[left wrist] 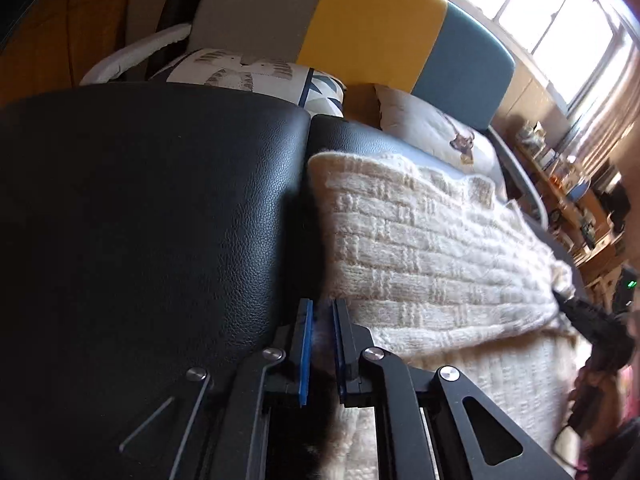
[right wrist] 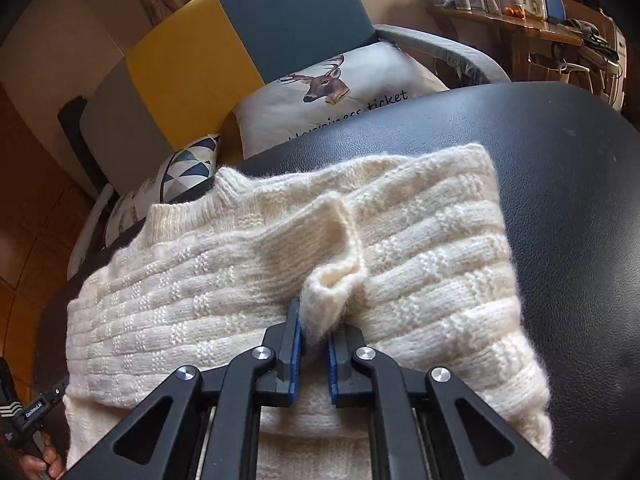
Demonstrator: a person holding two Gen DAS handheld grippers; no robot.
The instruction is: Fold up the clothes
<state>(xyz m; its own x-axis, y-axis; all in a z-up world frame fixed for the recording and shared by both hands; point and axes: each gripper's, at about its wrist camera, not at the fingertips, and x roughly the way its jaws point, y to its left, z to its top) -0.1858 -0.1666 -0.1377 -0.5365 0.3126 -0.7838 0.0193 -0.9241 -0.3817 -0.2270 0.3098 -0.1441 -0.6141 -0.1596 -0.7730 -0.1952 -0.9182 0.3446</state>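
Observation:
A cream knit sweater [left wrist: 420, 248] [right wrist: 200, 280] lies flat on a black leather surface [left wrist: 140, 220] [right wrist: 560, 200]. One sleeve is folded across its body, and my right gripper [right wrist: 316, 320] is shut on that sleeve's cuff [right wrist: 332, 284]. My left gripper [left wrist: 322, 304] sits at the sweater's left edge, its blue pads close together with pale fuzz of the knit pinched between them. In the right wrist view the left gripper's body [right wrist: 24, 412] and the hand [right wrist: 44, 460] holding it show at the bottom left. The right gripper [left wrist: 592, 320] appears at the sweater's far end.
Behind the leather surface stands a chair with a grey, yellow and teal back [left wrist: 372, 28] [right wrist: 192, 56]. On it rest a deer pillow [right wrist: 340, 92] [left wrist: 432, 128] and a patterned pillow [right wrist: 188, 172] [left wrist: 256, 76]. A cluttered wooden shelf [right wrist: 500, 0] [left wrist: 560, 168] runs beside a bright window [left wrist: 540, 0].

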